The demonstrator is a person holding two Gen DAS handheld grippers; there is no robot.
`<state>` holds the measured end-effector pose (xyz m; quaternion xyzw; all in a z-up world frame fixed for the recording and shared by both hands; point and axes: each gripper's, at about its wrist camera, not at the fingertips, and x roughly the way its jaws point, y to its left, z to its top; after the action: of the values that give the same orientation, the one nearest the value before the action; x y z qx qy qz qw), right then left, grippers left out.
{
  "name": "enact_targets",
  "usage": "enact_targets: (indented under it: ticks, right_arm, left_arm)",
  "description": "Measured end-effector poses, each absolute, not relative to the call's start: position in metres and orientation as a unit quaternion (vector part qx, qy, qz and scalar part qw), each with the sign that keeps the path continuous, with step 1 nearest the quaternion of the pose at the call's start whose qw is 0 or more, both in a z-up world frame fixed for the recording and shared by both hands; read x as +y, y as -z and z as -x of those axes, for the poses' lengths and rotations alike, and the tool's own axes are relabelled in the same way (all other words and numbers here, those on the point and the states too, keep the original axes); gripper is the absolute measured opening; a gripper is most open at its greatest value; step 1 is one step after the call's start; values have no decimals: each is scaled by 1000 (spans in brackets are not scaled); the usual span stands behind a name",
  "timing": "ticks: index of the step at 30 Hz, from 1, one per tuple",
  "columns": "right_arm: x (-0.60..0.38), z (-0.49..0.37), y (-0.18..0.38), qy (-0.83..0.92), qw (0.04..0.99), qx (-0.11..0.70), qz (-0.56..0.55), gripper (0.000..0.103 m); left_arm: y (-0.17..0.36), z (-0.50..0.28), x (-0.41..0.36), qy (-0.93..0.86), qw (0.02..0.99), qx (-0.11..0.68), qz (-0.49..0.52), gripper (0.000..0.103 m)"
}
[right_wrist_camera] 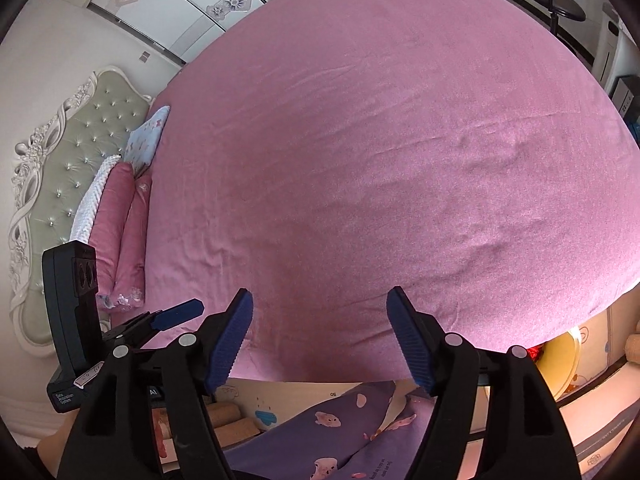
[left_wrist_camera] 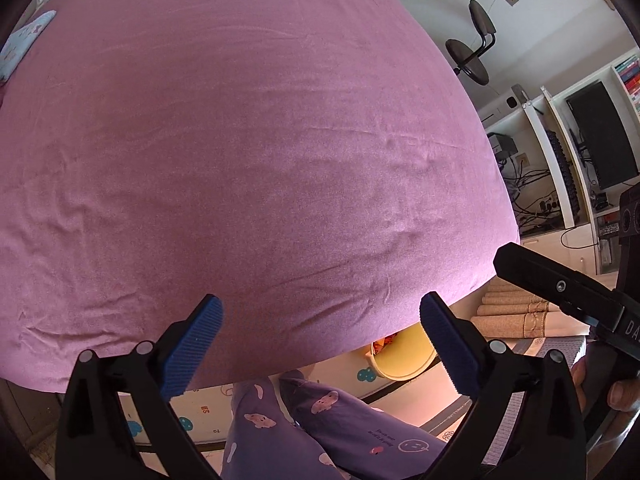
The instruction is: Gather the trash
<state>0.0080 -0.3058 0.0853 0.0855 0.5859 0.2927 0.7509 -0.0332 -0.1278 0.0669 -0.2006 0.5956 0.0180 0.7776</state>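
The trash that shows sits in a yellow bin (left_wrist_camera: 400, 354) on the floor just past the bed's near edge: colourful wrappers (left_wrist_camera: 386, 342) peek over its rim at about five o'clock in the left wrist view, and the same bin (right_wrist_camera: 560, 356) appears at four o'clock in the right wrist view with something red (right_wrist_camera: 536, 353) inside. No loose litter is visible on the pink bedsheet (left_wrist_camera: 248, 152), which fills both views from centre to twelve o'clock. The left gripper (left_wrist_camera: 320, 320) hangs over the sheet's near edge with its blue pads spread wide and nothing between them; the right gripper (right_wrist_camera: 320, 320) likewise stands apart and empty. Purple pyjama legs (left_wrist_camera: 320, 420) sit at six o'clock, pillows (right_wrist_camera: 124, 216) at nine o'clock in the right view. In my judgement, the main risk is missed litter: the sheet's wrinkles or the bed's overhang could hide small scraps. A downward reach could also pinch the sheet itself, and the two grippers, close together, might knock one another.
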Motion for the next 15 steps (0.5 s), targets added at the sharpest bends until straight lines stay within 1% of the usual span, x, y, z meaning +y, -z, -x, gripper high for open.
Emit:
enact_targets:
  ticks: [1,2,6,15]
  right_arm:
    - [-304,-8,-88,-291,753,584,-86,79]
    - [-304,-9,-90,-288,757,580,-87,83]
    - [-300,-10,-93,-279,769,571,-69,83]
    - [-292,-6,-100,-282,780,558,-45,84]
  left_arm:
    - [-70,34,-124,-26,778,595,199,99]
    - [-73,36,-122,-30,781,592,197,99]
    - [-84,39,-114,-78,797,578,158,99]
    - [-108,44,-100,-115,813,553,141,99]
